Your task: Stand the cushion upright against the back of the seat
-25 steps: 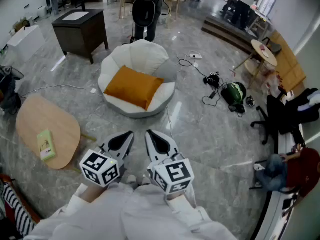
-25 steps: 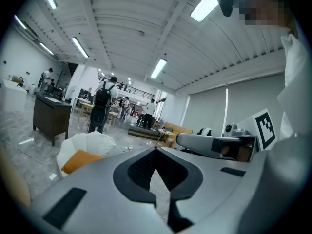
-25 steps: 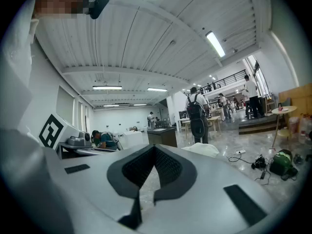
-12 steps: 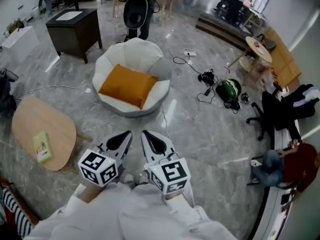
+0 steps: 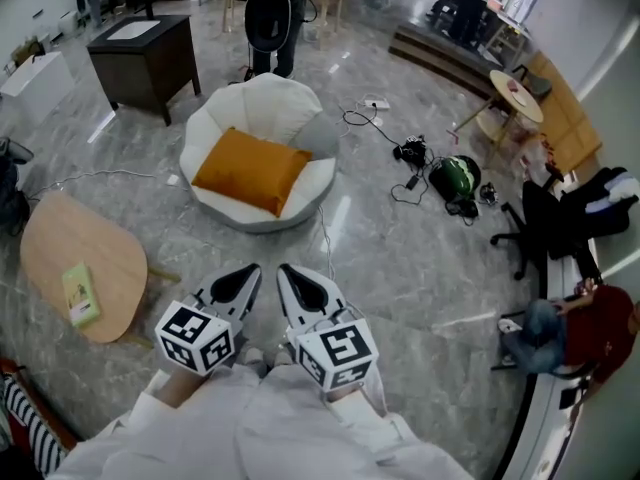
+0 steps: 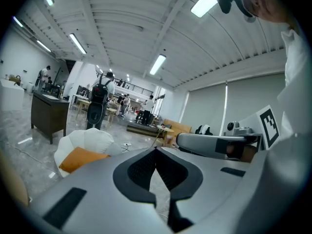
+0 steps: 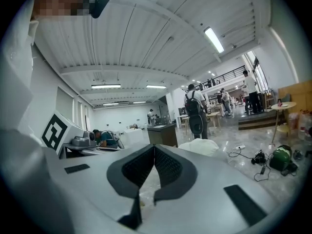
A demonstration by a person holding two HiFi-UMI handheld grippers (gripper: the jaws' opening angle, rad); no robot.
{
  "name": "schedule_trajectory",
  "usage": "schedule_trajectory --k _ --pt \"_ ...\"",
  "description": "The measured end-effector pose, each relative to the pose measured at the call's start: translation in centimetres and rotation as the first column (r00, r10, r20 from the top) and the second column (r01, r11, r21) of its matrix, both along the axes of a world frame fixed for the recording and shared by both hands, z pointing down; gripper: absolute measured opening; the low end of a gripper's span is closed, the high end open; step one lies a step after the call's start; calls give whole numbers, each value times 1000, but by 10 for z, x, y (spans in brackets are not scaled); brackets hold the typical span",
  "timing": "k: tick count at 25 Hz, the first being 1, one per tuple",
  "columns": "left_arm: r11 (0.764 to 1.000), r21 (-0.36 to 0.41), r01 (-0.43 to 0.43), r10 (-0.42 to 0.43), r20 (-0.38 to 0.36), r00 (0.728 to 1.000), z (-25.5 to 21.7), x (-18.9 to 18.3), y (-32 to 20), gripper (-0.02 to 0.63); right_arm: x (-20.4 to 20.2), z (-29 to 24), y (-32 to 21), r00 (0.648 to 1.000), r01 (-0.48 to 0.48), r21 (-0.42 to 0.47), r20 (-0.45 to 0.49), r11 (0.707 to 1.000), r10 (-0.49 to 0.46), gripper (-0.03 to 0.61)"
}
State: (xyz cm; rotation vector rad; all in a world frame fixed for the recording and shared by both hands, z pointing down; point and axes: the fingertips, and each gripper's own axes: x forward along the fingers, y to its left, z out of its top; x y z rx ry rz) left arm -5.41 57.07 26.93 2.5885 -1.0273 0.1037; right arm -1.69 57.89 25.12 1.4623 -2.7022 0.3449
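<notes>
An orange cushion (image 5: 250,171) lies flat in a round white seat (image 5: 290,108) on the floor ahead of me. My left gripper (image 5: 246,272) and right gripper (image 5: 288,272) hang side by side, well short of the seat and touching nothing. Both are shut with nothing between their jaws. In the left gripper view the cushion (image 6: 79,159) and seat (image 6: 90,138) show past the left gripper (image 6: 156,150), low at the left. The right gripper view shows only the seat's white back (image 7: 201,146) beyond the right gripper (image 7: 154,148).
A light wooden oval table (image 5: 55,253) with a green book (image 5: 79,294) stands at my left. A dark cabinet (image 5: 140,53) and a standing person (image 5: 268,18) are behind the seat. Cables and a green helmet (image 5: 456,182) lie to the right, near a black chair (image 5: 545,230).
The seat and cushion have drifted slightly left in the head view. Both grippers keep their place, still shut.
</notes>
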Motion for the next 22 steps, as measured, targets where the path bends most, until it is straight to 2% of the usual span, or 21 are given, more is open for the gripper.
schedule_trajectory --k 7,15,22 --pt "999 -10 35 -35 -4 999 7 15 -6 8 20 6 -7 1000 22 -26 -9 999 -22 14" --pt "995 -50 84 -85 -20 996 20 20 -9 8 33 18 -17 998 41 -51 42 998 -39 14" --pt "996 -46 81 -82 -28 996 19 20 -53 8 41 18 -57 999 14 -47 38 999 -12 14"
